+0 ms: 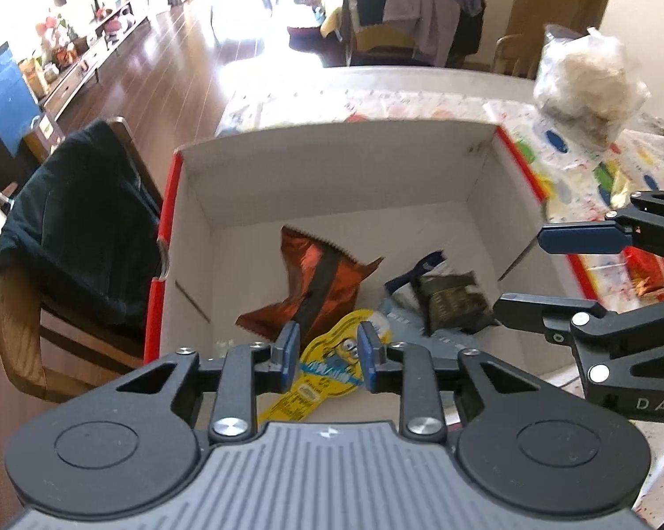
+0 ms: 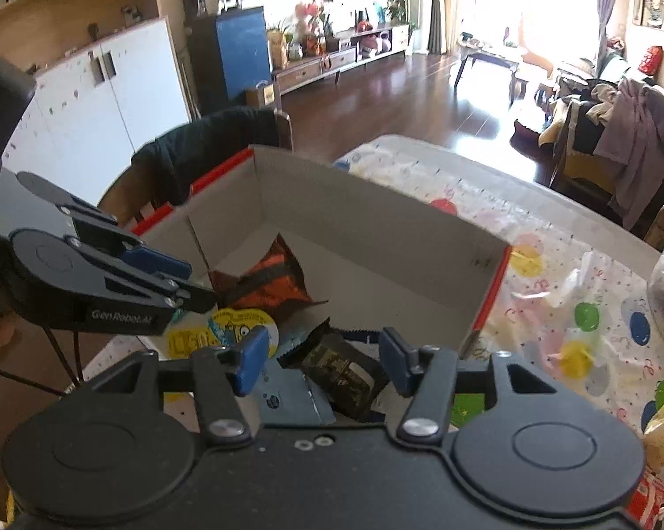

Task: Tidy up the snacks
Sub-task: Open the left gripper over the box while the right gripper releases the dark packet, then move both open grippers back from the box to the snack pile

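Observation:
A white cardboard box (image 1: 332, 163) (image 2: 354, 221) with red outer edges stands open on the table. Inside lie an orange foil packet (image 1: 318, 278) (image 2: 270, 282), a yellow cartoon-printed packet (image 1: 332, 369) (image 2: 239, 324), a dark green packet (image 1: 453, 304) (image 2: 341, 371) and a blue-and-white packet (image 1: 424, 269) (image 2: 288, 397). My left gripper (image 1: 329, 346) (image 2: 190, 280) hangs open over the yellow packet, pads clear of it. Over the dark green packet my right gripper (image 2: 324, 353) (image 1: 548, 271) is open and holds nothing.
The table wears a cloth with coloured dots (image 2: 588, 313). A clear plastic bag of whitish stuff (image 1: 592, 84) stands at the far right. More snack packets (image 2: 663, 428) lie right of the box. A chair draped with a black garment (image 1: 80, 221) stands left of the table.

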